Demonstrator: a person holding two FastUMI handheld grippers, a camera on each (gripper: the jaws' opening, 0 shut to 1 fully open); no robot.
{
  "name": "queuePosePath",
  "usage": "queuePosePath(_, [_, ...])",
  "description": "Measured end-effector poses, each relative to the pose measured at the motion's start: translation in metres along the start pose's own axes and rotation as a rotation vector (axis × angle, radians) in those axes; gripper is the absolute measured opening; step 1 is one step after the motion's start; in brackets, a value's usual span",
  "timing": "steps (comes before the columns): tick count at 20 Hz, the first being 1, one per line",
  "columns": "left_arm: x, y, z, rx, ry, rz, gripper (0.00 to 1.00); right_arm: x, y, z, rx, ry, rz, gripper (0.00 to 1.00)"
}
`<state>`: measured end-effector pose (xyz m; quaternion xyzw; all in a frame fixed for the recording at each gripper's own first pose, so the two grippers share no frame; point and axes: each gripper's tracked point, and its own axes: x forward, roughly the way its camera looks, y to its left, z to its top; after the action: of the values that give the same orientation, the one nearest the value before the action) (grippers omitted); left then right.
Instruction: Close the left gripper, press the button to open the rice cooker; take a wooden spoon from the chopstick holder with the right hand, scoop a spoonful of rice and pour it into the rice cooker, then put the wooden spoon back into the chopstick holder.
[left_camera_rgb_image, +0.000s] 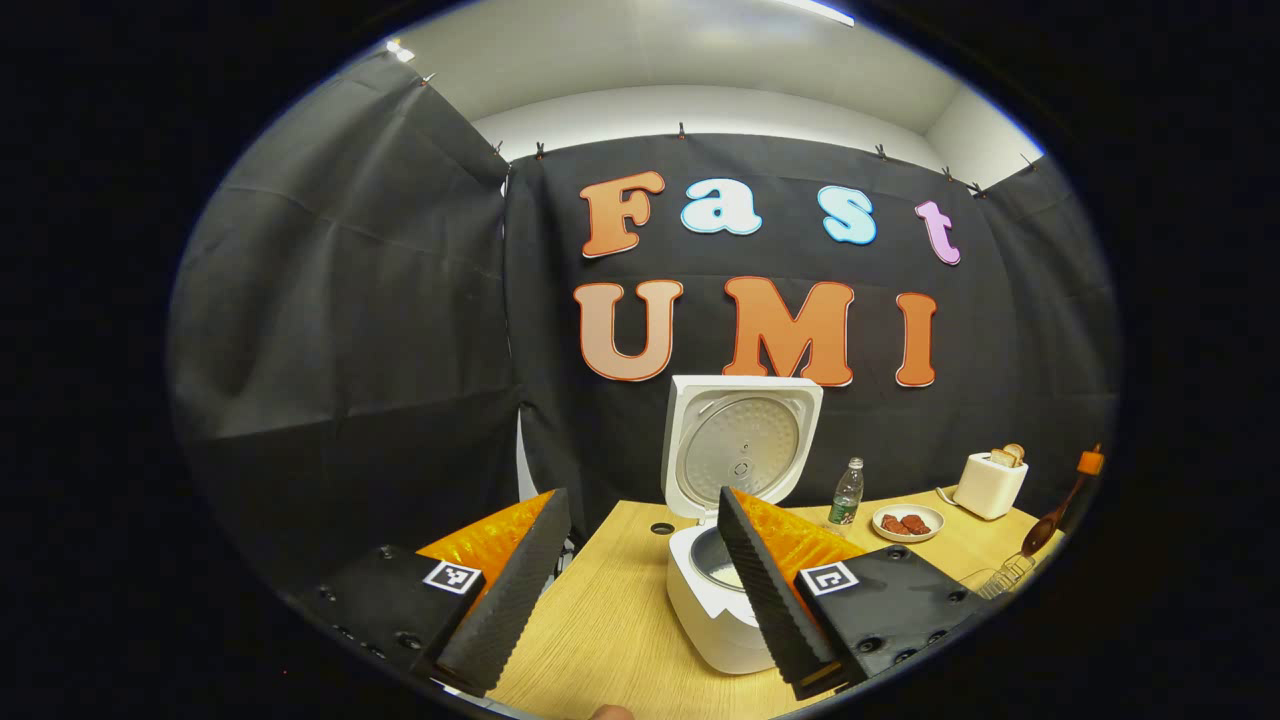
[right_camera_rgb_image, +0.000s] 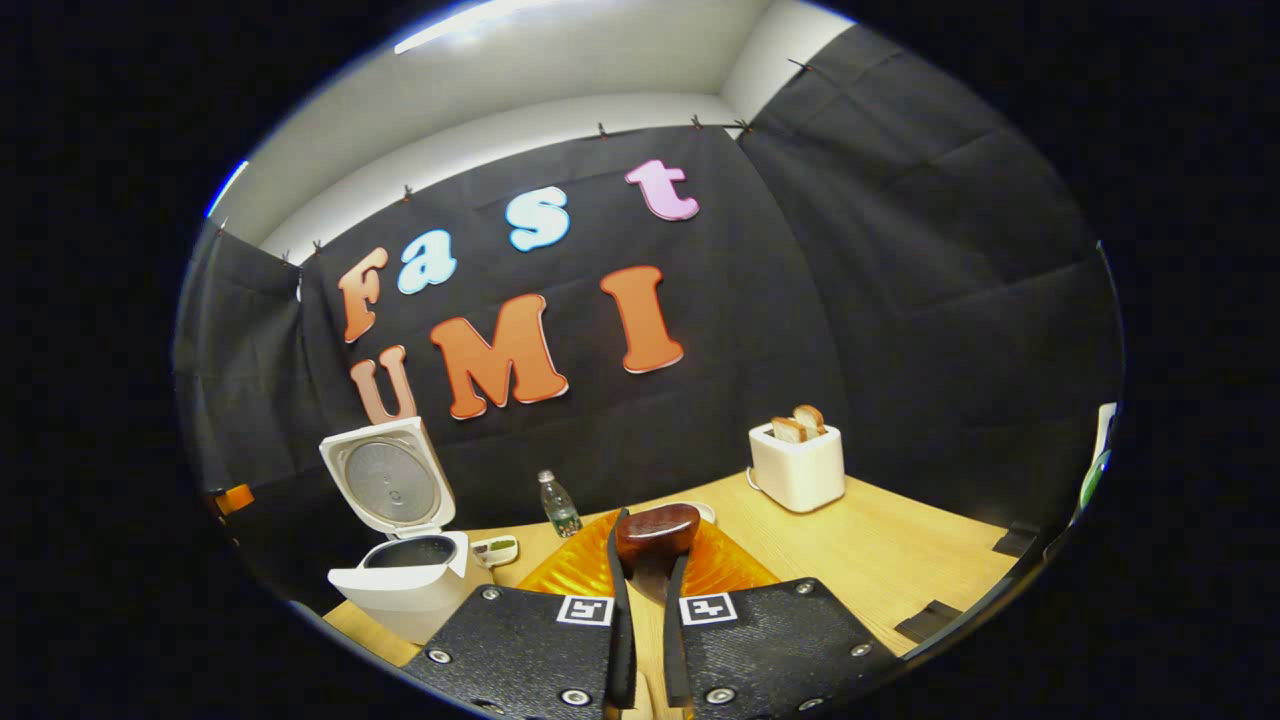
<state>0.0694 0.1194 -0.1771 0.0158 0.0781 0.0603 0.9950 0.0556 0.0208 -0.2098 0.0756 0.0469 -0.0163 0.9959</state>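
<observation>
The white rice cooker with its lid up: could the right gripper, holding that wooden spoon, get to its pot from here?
Probably yes. The white rice cooker stands with its lid raised and its pot uncovered, and bare wooden table lies around it. The right gripper, shut on the dark wooden spoon, has nothing between.

Your rice cooker (left_camera_rgb_image: 712, 600) is white, its raised lid (left_camera_rgb_image: 742, 445) lined with dull silver metal. The counter (left_camera_rgb_image: 610, 620) under it shows pale wood grain. The spoon (right_camera_rgb_image: 656, 535) in your right tool (right_camera_rgb_image: 645, 600) is glossy dark reddish-brown. The toaster (right_camera_rgb_image: 797, 465) is cream, with tan bread in it. The bottle (left_camera_rgb_image: 846, 492) is clear with a green label, and the small plate (left_camera_rgb_image: 908, 521) is white with dark red pieces.
</observation>
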Motion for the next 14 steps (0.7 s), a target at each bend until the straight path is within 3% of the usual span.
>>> queuePosePath(4, [0.007,0.007,-0.006,0.009,0.020,-0.009,1.00,-0.009,0.065,0.000,-0.105,-0.035,0.096,0.10])
queuePosePath(6, [0.010,0.008,-0.003,0.010,0.016,-0.011,1.00,-0.011,0.089,-0.015,-0.137,-0.019,0.133,0.14])
queuePosePath(7, [0.011,0.009,-0.001,0.013,0.012,-0.009,1.00,-0.010,0.098,-0.026,-0.146,-0.004,0.151,0.10])
queuePosePath(8, [0.012,0.010,0.001,0.015,0.007,-0.005,1.00,-0.009,0.106,-0.038,-0.147,0.016,0.166,0.14])
queuePosePath(9, [0.015,0.010,0.005,0.014,0.003,-0.002,1.00,-0.007,0.112,-0.051,-0.150,0.037,0.177,0.10])
queuePosePath(14, [0.017,0.006,0.020,0.011,-0.019,-0.013,1.00,0.013,0.108,-0.116,-0.201,0.140,0.139,0.10])
